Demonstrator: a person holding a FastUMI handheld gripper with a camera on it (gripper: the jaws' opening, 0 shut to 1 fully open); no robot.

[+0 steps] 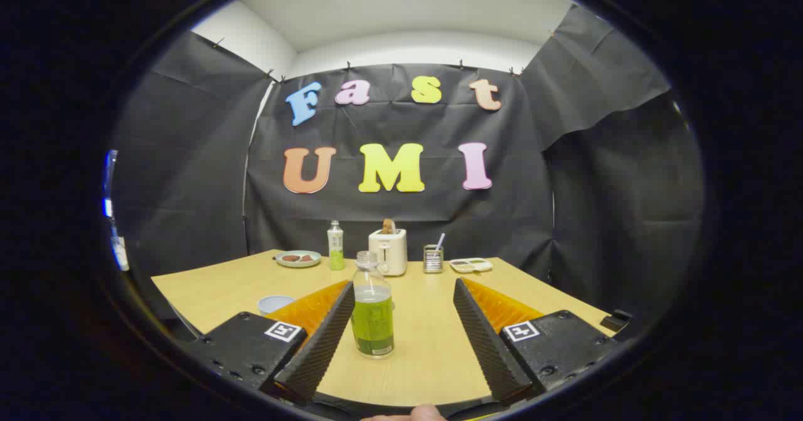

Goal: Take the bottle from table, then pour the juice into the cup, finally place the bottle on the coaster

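Observation:
A clear bottle [372,320] half full of green juice stands upright on the wooden table [426,358]. It sits between my fingers, close beside the left fingertip [339,308] and well apart from the right one. My gripper [403,286] is open and touches nothing. A pale blue cup [275,303] stands on the table to the left, partly hidden behind the left finger. A small pale edge just behind the bottle is too hidden to identify.
Along the table's far edge stand a plate with food [298,258], a second green bottle [335,245], a white toaster [388,251], a metal holder with a utensil [433,259] and a small tray [470,265]. A dark object [615,319] lies at the right edge.

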